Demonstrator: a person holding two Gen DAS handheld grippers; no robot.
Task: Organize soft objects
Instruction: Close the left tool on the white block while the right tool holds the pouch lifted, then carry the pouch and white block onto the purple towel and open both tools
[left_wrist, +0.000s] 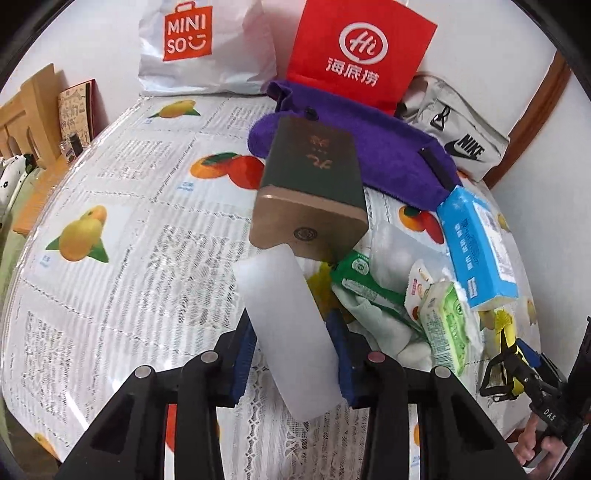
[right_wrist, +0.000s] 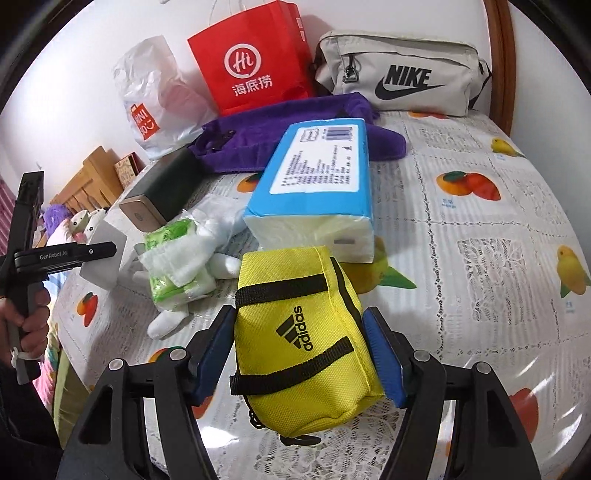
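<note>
Right wrist: jaws clamp yellow pouch (right_wrist: 303, 343) (printed "adidas").

Translucent white block (left_wrist: 286, 339) tilted, pinched in left claw (left_wrist: 291, 354) — yellow Adidas pouch (right_wrist: 303, 343) in right claw (right_wrist: 299, 354).

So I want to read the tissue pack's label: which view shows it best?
The right wrist view: the tissue pack lies centre frame, its printed label facing the camera. The left wrist view shows it at the right, slanted and distorted.
</note>
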